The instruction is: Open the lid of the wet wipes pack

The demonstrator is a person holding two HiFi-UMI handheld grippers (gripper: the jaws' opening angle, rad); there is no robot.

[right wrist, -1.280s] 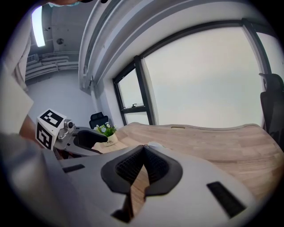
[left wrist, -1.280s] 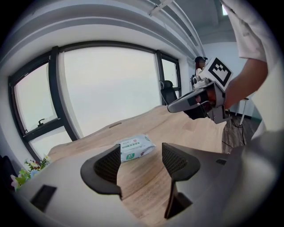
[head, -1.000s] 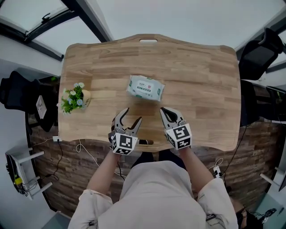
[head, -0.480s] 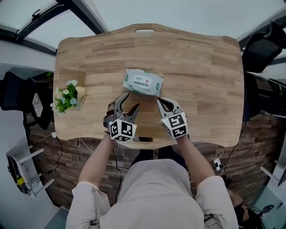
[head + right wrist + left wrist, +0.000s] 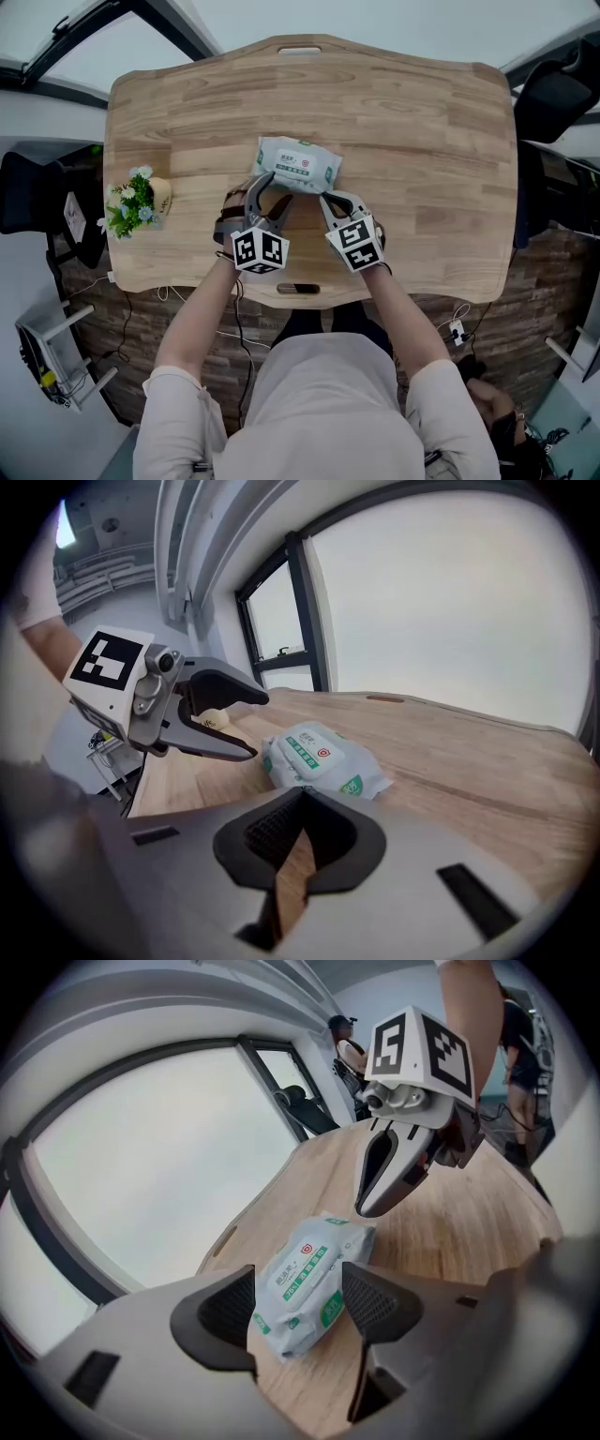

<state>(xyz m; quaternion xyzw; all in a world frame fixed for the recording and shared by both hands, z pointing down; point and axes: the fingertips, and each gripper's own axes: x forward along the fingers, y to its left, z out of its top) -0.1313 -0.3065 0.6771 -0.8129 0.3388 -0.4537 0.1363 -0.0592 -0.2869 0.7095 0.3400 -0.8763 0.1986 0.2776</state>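
Note:
The wet wipes pack [image 5: 297, 164] is white and green and lies flat near the middle of the wooden table [image 5: 422, 187], its lid down. My left gripper [image 5: 269, 195] is open at the pack's near left corner. In the left gripper view the pack [image 5: 305, 1288] lies just beyond the gap of the left gripper [image 5: 298, 1307]. My right gripper [image 5: 334, 199] hovers at the pack's near right corner. In the right gripper view the right gripper [image 5: 298, 841] has its jaws nearly together with nothing between them, and the pack [image 5: 323, 761] lies ahead, beside the open left gripper [image 5: 255, 726].
A small pot of flowers [image 5: 139, 202] stands at the table's left side. A short dark object [image 5: 298, 289] lies at the front edge. Dark office chairs [image 5: 558, 94] stand off the table's right and left sides.
Both grippers have moved forward across the table from near the front edge up to the pack's near side. The pack itself has not shifted.

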